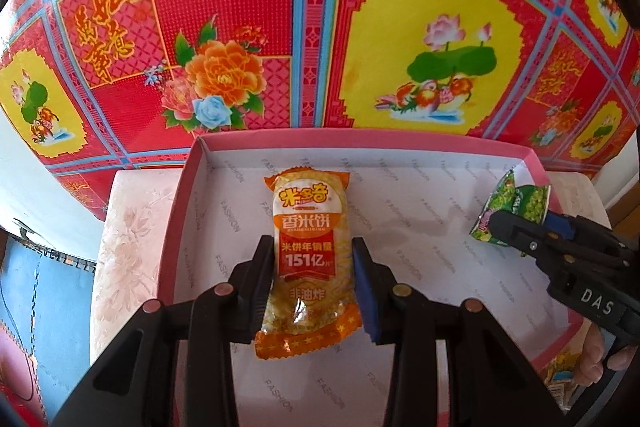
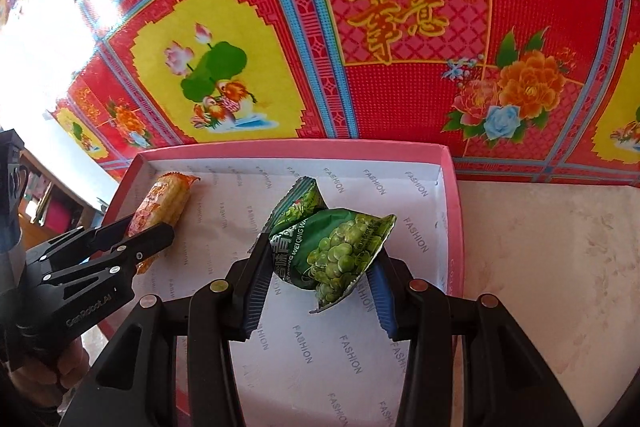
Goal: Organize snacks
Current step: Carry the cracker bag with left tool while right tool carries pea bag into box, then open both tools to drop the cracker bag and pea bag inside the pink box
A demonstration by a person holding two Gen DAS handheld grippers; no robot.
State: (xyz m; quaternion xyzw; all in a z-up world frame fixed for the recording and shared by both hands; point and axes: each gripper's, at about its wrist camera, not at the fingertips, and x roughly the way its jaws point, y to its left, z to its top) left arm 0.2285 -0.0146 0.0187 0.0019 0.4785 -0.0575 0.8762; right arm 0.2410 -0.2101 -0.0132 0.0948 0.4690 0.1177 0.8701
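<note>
My left gripper (image 1: 313, 259) is shut on an orange rice cracker packet (image 1: 310, 223) and holds it inside the pink box (image 1: 176, 211), whose floor is lined with white paper. My right gripper (image 2: 320, 267) is shut on a crumpled green pea packet (image 2: 332, 247) over the same box (image 2: 452, 211). In the left wrist view the right gripper (image 1: 516, 223) and the green packet (image 1: 516, 199) show at the box's right side. In the right wrist view the left gripper (image 2: 144, 235) and the orange packet (image 2: 164, 203) show at the box's left side.
The box stands on a pale, flower-patterned surface (image 2: 552, 247). A red, yellow and blue patterned sheet (image 1: 320, 27) rises right behind it. Another snack packet (image 1: 560, 375) peeks out by the box's near right corner. A blue item (image 1: 44, 307) lies low at the left.
</note>
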